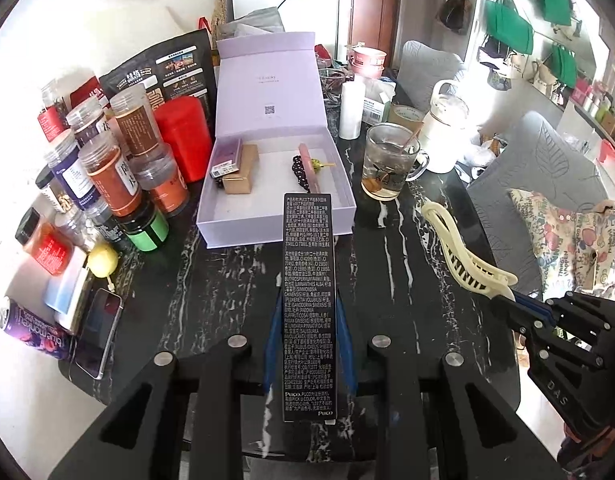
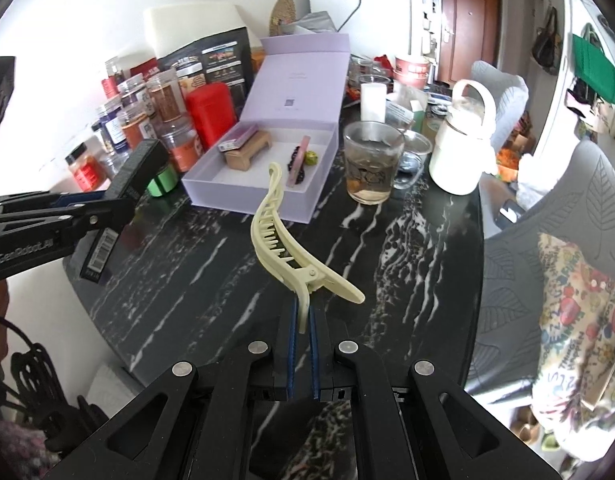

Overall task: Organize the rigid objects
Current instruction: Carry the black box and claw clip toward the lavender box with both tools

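Observation:
My left gripper (image 1: 307,320) is shut on a long black cosmetic box (image 1: 307,304) with white print, held above the dark marble table (image 1: 407,264); the box also shows in the right wrist view (image 2: 123,192). My right gripper (image 2: 302,320) is shut on a cream hair claw clip (image 2: 279,236), lifted over the table; the clip shows in the left wrist view (image 1: 463,256). An open lilac gift box (image 1: 275,184) stands ahead. It holds a tan carton (image 1: 241,174), a purple packet (image 1: 227,158), a pink stick (image 1: 309,164) and a black beaded piece (image 1: 299,172).
Several spice jars (image 1: 107,168) and a red tin (image 1: 185,136) crowd the left. A glass mug (image 1: 389,160), a white jug (image 1: 445,132) and a white cylinder (image 1: 351,108) stand right of the box. A phone (image 1: 99,332), a can (image 1: 31,328) and a lemon (image 1: 102,260) lie front left.

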Demonstrator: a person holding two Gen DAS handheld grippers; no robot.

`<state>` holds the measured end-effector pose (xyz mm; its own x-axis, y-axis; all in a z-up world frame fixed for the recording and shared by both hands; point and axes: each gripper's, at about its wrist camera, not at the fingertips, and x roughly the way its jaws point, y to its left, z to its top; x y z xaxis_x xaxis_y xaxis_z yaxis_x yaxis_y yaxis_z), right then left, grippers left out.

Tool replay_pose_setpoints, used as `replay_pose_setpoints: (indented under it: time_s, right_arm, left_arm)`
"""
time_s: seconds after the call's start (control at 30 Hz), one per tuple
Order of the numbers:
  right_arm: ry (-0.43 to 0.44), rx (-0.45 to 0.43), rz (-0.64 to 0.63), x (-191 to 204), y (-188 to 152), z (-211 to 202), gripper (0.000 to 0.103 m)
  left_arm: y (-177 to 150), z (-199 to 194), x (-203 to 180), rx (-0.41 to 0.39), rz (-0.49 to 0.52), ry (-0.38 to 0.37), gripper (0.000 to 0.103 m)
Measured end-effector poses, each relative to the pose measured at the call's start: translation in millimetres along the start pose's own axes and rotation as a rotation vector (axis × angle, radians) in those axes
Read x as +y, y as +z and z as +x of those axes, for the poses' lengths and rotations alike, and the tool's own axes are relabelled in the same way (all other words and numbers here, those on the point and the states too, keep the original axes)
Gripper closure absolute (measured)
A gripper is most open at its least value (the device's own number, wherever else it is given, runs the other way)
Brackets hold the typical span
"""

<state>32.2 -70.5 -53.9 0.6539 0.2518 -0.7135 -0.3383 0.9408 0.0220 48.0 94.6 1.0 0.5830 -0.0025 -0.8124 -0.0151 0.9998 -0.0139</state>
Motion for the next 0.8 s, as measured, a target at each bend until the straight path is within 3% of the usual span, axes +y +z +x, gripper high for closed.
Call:
replay_pose_setpoints:
  time_s: [0.33,0.8]
  right_arm:
    - [0.0,0.011,0.005,33,22,6,0.097]
    - [-0.008,0.01,0.01,64,80,46,0.097]
  left_arm:
    - [26,10,32,0.004,0.041,-0.026,0.078]
    - [72,46,81,0.02,0.07,-0.055,0.078]
